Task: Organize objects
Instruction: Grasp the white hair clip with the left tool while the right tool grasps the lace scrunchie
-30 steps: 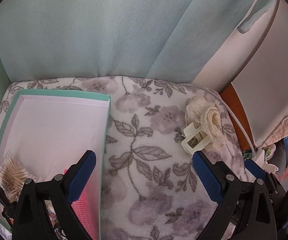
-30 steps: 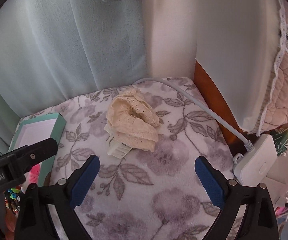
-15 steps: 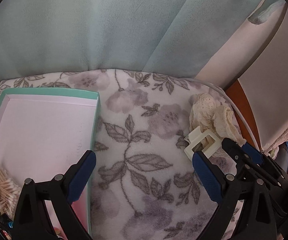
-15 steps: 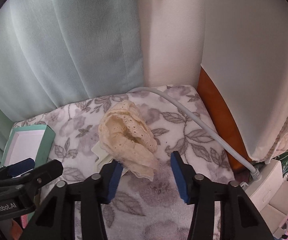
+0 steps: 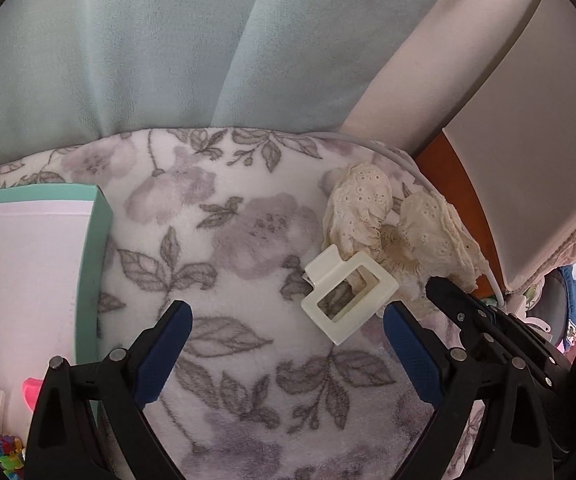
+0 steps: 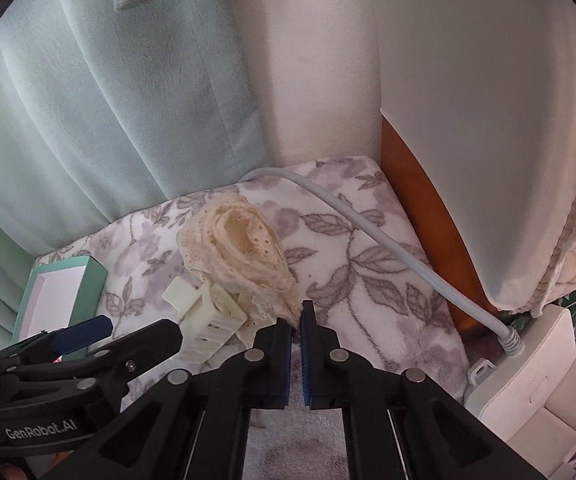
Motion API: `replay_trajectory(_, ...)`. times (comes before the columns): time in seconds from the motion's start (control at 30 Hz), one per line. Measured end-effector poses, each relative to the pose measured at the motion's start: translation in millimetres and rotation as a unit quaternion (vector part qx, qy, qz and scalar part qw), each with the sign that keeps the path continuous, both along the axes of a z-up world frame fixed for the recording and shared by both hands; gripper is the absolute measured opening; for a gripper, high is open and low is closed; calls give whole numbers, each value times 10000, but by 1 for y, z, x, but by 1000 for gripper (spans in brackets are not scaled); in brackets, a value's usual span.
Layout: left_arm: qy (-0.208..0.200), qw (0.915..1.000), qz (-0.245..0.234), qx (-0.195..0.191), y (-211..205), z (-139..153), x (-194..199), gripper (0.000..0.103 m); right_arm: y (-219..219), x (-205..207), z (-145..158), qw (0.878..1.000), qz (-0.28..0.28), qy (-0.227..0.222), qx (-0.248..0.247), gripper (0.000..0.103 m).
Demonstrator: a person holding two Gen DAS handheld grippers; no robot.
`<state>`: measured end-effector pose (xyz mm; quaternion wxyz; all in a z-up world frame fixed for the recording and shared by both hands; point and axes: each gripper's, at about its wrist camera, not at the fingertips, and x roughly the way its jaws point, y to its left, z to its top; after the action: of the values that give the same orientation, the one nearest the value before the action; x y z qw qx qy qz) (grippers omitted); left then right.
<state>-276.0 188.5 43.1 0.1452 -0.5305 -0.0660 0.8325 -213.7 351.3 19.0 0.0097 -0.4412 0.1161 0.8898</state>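
Lace scrunchie [image 6: 244, 256]: cream, on floral blanket [image 5: 224, 248], just beside white claw clip [image 5: 348, 296].
Right gripper [image 6: 299, 312]: pressed together, pinching scrunchie's near edge.
Left gripper [image 5: 286, 320]: spread wide, empty.
Teal box [image 5: 92, 264]: left.

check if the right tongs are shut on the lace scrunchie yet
Shut on it: the right tongs show blue pads nearly together, pinching the near edge of the cream lace scrunchie.

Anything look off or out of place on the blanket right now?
Only the cream lace scrunchie and the cream hair claw clip, lying loose against each other on the floral blanket rather than in the teal box. The right tongs are shut on the scrunchie's lace edge.
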Motion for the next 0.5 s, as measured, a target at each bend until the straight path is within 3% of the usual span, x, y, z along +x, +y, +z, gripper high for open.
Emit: replay_trajectory(0.5,-29,9996,-262,34,21,-18,-15,94,19,2,-17,9991,-201,-113,-348,4)
